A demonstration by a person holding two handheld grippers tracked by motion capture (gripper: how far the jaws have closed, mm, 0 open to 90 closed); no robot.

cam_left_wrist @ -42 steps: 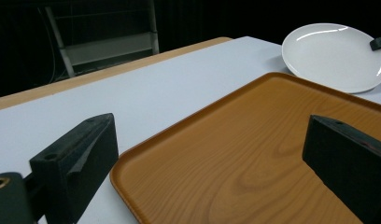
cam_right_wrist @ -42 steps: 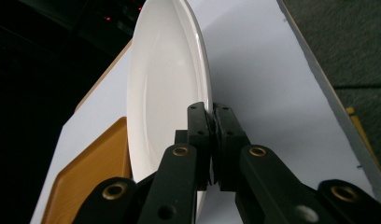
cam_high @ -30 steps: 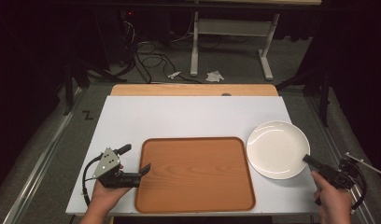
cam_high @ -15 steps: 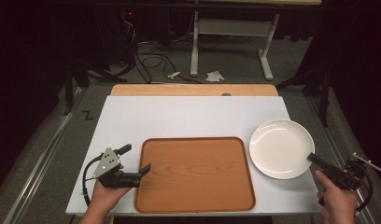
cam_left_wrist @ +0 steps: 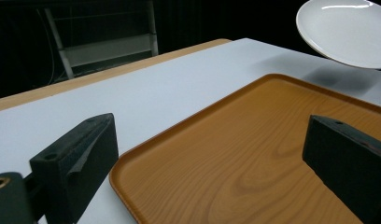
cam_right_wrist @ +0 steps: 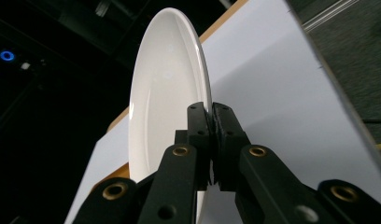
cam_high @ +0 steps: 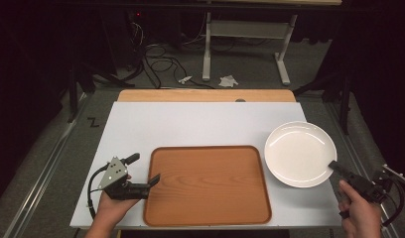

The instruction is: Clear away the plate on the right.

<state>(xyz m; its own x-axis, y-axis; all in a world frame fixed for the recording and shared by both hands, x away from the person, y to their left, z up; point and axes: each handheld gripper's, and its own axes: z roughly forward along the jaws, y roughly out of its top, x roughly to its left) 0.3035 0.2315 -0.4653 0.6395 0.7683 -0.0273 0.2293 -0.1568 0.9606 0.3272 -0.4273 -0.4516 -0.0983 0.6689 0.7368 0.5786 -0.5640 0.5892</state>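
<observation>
Round white ceramic plate sits just right of the brown wood-grain rectangular tray in the high view, on the right side of the white tabletop. The right hand-held gripper has the plate's near-right rim pinched. The left hand-held gripper rests at the tray's left edge, jaws touching or nearly touching the rim.

Left gripper view: the left hand-held gripper is spread wide with nothing between its jaws, the tray's near corner straddled below it. The plate is up beyond the tray's far corner, and the shadow under it suggests it's lifted off the tabletop.

Right gripper view: the right hand-held gripper is clamped tight on the plate's thin rim, only a shallow bite.

My take: a heavy plate held by one edge wants to droop or slip, so keep the squeeze firm, carry it slow and level toward the tray, and set the far edge down first before letting go. The left one could pin the tray so it doesn't skate.
</observation>
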